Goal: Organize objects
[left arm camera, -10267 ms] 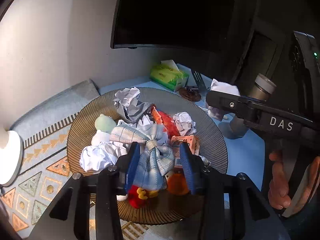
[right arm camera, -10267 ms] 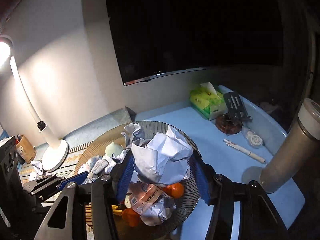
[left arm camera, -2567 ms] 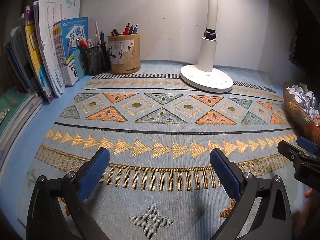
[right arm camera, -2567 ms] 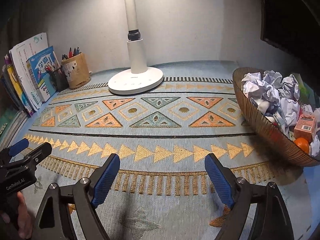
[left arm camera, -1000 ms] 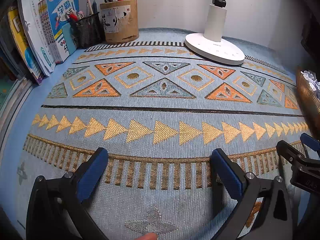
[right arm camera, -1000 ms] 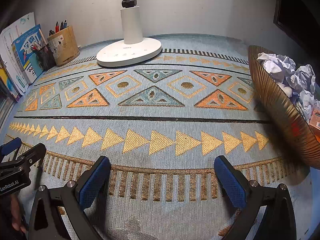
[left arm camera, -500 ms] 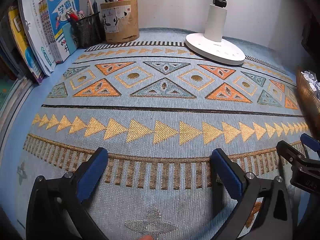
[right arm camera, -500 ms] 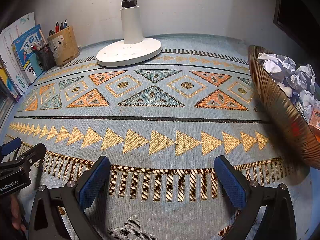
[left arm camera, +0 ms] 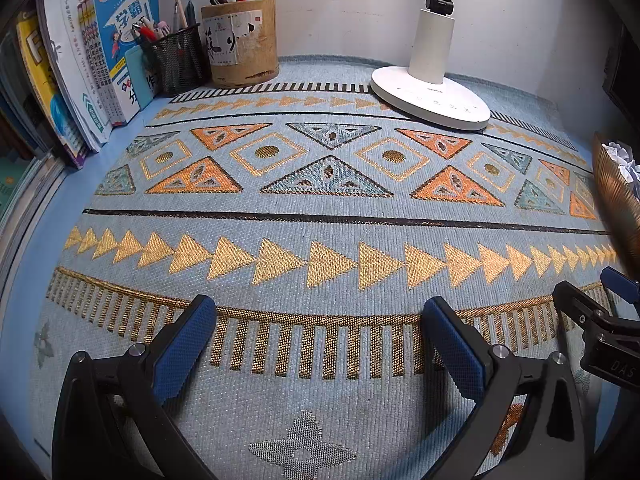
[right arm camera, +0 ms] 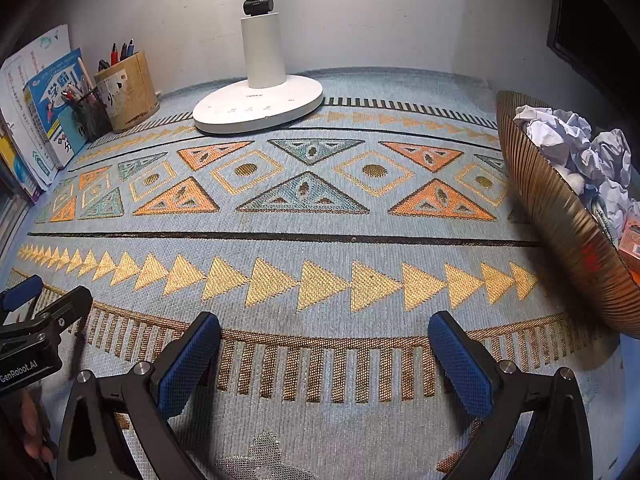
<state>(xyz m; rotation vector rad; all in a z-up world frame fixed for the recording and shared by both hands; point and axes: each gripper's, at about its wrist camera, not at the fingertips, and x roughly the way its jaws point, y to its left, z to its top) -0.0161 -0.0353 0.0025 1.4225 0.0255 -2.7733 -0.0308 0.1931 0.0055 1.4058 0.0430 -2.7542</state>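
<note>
Left wrist view: the left gripper [left arm camera: 318, 330] hangs low over the patterned mat [left arm camera: 320, 216], jaws spread wide and holding nothing. Ahead stand the lamp base [left arm camera: 430, 98], a wooden pen pot [left arm camera: 240, 38], a mesh pen cup [left arm camera: 176, 60] and upright books [left arm camera: 80, 68], all against the wall. The rim of the ribbed bowl [left arm camera: 618, 200] shows at the right edge, with crumpled paper just visible inside. The tip of the right gripper [left arm camera: 600, 312] enters at lower right.

Right wrist view: the right gripper is likewise spread wide and empty, low over bare mat. The bowl sits on the mat's right end, well apart from the lamp base, heaped with crumpled paper balls [right arm camera: 572, 148]; an orange carton [right arm camera: 632, 236] lies at its near side. Other contents are hidden by the bowl wall.

Assessment: both tongs appear parked, with the objects to be sorted in the bowl. If sorting resumes, recommend taking 1 item at a time from the top of the heap, closing squarely on the paper so it does not slip, and lifting clear of the rim to avoid tipping the bowl.
</note>
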